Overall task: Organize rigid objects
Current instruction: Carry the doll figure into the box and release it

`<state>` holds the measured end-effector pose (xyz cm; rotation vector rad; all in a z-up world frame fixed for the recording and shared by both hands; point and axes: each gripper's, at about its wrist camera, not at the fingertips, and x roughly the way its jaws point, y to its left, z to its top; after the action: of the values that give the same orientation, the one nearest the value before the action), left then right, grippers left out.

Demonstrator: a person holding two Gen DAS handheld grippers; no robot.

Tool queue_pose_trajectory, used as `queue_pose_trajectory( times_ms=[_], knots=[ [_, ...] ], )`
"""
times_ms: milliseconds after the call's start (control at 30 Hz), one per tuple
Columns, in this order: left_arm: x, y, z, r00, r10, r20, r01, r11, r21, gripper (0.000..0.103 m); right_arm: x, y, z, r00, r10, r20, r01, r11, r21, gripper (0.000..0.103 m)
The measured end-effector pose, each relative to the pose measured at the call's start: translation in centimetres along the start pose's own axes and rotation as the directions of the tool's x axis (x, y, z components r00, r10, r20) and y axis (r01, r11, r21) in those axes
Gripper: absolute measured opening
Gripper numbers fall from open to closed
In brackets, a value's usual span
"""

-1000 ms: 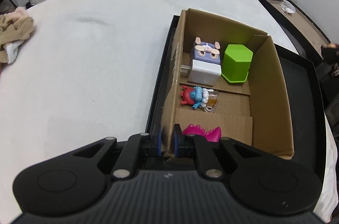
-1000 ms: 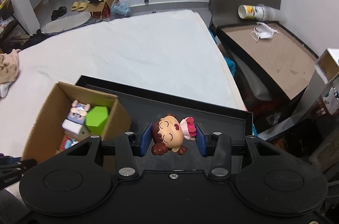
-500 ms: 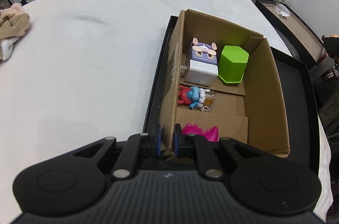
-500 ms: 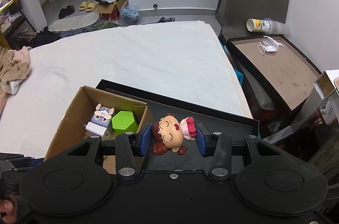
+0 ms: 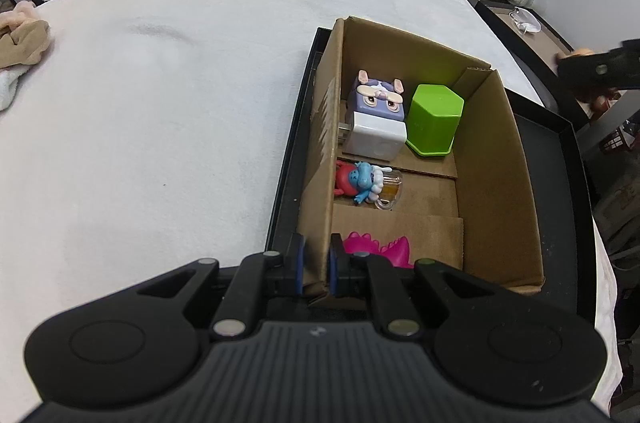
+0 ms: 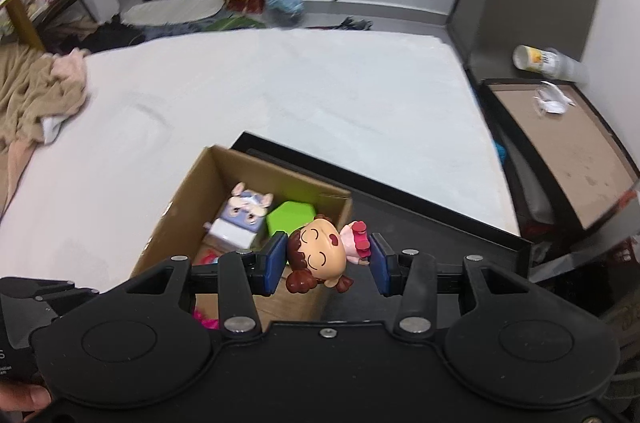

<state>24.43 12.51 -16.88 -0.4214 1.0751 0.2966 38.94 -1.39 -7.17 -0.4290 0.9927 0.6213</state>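
While left gripper (image 5: pixel 316 271) pinches box wall (image 5: pixel 320 183), right gripper (image 6: pixel 326 265), tilted down, grips doll (image 6: pixel 320 255).

Box (image 5: pixel 496 159) right half is bare cardboard, easy drop-in there. Left side's crowded: bunny cube (image 5: pixel 378 95), white charger (image 5: pixel 376 139) & green hex block (image 5: pixel 434 119) at the far end, smurf toy (image 5: pixel 362 181) mid, pink dino (image 5: pixel 378 247) near corner. Tray (image 5: pixel 560 191) floor right of box is open too.
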Motion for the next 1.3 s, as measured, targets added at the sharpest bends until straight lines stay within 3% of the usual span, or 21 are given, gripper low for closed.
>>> queue_pose_trajectory(
  times_ms=[667, 900, 1300],
  knots=[
    [-0.1, 0.3, -0.2, 1.0, -0.017, 0.005, 0.017, 1.0, 0.003, 0.012, 5.9, 3.8, -1.6, 0.988, 0.036, -0.149, -0.043, 0.998, -0.041, 0.043],
    [0.0, 0.1, -0.1, 1.0, -0.015, 0.001, 0.015, 1.0, 0.002, 0.012, 6.5, 3.8, -1.7, 0.987, 0.029, -0.16, -0.035, 0.999, -0.035, 0.045],
    [-0.2, -0.3, -0.1, 1.0, 0.001, 0.006, -0.001, 1.0, 0.008, 0.011, 3.2, 1.6, -2.2, 0.994, 0.06, -0.086, -0.057, 0.998, 0.04, 0.052]
  ],
)
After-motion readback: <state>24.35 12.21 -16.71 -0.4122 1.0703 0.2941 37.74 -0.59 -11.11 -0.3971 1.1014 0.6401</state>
